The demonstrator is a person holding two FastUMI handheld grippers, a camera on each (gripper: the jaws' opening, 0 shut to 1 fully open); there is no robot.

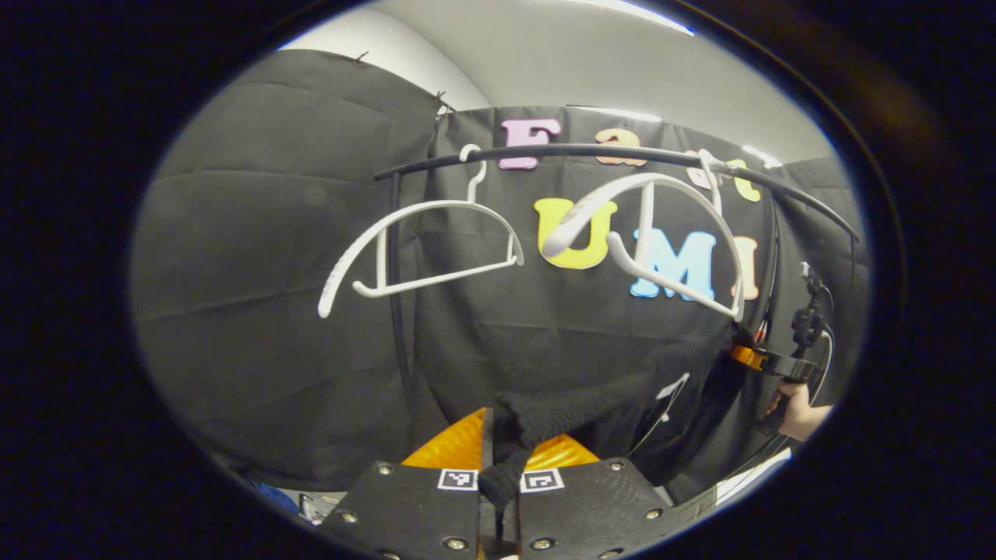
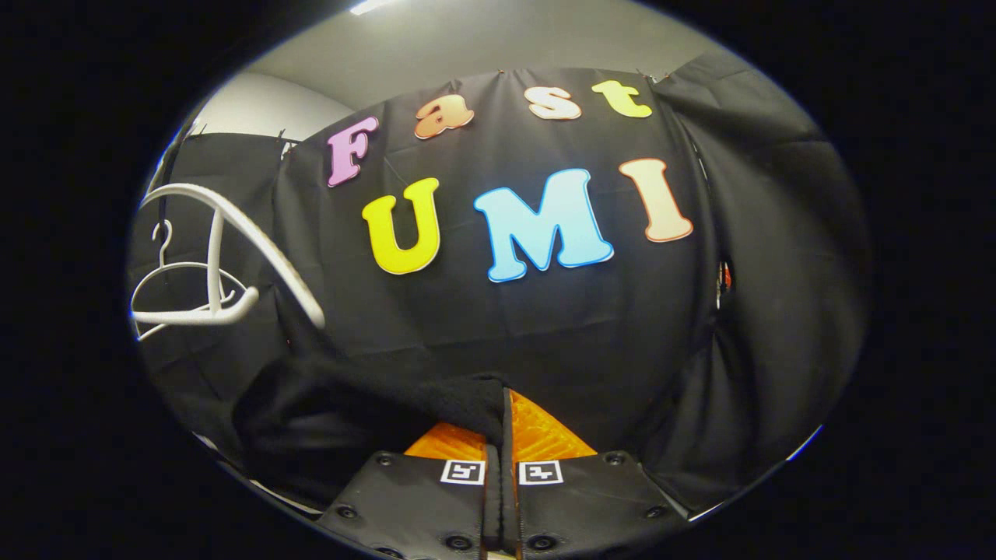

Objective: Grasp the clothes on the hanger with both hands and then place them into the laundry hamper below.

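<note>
My left gripper (image 1: 499,467) is clamped on a bunched edge of the black garment (image 1: 576,412), which stretches away to my right gripper (image 1: 759,359), seen far off in a hand (image 1: 797,416). My right gripper (image 2: 502,435) also pinches the black cloth between both fingers. The garment hangs below two bare white hangers (image 1: 424,245) on the black rail (image 1: 545,152).

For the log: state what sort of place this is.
Likely a staged recording booth for laundry handling: black cloth wall, a black rail carrying bare white hangers, and a black garment pinched by the left gripper and right gripper.
</note>
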